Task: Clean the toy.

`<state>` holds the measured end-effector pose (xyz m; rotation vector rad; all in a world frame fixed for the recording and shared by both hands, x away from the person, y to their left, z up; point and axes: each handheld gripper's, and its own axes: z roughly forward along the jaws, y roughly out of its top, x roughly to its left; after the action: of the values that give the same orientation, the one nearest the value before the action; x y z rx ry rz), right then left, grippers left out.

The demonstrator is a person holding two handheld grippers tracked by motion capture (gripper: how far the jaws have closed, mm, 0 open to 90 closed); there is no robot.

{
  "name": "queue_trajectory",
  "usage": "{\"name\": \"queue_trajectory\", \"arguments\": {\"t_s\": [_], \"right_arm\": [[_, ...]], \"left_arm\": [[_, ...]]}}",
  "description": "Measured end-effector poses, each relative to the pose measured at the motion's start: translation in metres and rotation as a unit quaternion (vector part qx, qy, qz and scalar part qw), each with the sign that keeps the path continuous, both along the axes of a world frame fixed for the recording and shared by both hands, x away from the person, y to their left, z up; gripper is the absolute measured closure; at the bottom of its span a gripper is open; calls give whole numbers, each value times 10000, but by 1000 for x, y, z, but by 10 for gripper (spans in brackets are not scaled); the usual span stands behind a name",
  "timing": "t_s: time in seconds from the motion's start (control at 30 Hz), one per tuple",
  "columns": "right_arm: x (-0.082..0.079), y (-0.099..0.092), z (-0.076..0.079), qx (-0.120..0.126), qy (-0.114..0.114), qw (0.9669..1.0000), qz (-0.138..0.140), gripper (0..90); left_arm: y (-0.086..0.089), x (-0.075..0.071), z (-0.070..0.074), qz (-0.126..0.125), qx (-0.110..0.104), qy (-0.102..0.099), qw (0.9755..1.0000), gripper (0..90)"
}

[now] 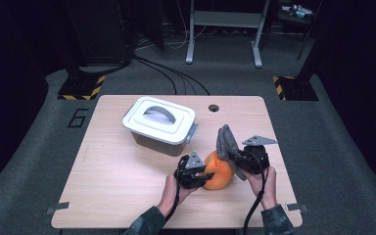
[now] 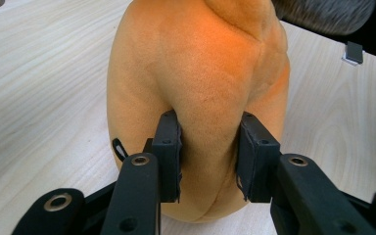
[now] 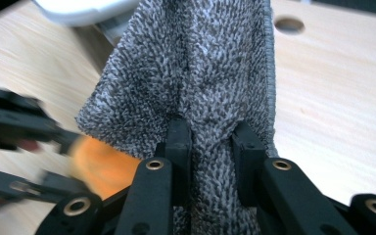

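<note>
While the soft orange plush toy (image 2: 200,98) rests on the pale wooden worktop (image 1: 122,181), the left gripper (image 2: 209,156) pinches it with its jaws, and the right gripper (image 3: 210,156) clenches its jaws on a fuzzy grey cloth (image 3: 200,73) just beside; a lidded white plastic box (image 1: 159,125) stands behind.

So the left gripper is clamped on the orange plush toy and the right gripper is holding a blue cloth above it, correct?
Not quite. The cloth in the right gripper is grey, not blue, as the right gripper view shows. The rest stands: the left gripper is clamped on the orange plush toy, and the cloth is held above it.
</note>
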<state>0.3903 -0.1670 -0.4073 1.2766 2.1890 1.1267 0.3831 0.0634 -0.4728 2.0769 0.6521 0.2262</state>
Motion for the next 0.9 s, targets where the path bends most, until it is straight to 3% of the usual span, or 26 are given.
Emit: {"name": "queue_trajectory", "arguments": {"t_s": [0.03,0.13,0.17,0.2,0.6,0.8,0.9], "right_arm": [[-1,3,4,34,-44,10000,81,738],[7,17,-5,-293,101,9992,234,739],[7,17,-5,-293,101,9992,234,739],[13,16,-12,-303,171,9993,154,740],[34,-1,-36,-416,390,9976,-386,739],[35,-4,-37,-594,513,9955,-535,737],[26,-6,-21,-516,274,9969,-522,734]], "left_arm": [[0,0,0,4,-4,-7,10000,659],[3,-1,-2,18,-30,24,10000,669],[3,-1,-2,18,-30,24,10000,672],[5,-1,-3,26,-58,29,10000,673],[2,-3,-3,52,-99,-40,9999,677],[1,-3,-3,27,-113,-18,9999,677],[2,-3,-3,-1,-94,-12,10000,678]]}}
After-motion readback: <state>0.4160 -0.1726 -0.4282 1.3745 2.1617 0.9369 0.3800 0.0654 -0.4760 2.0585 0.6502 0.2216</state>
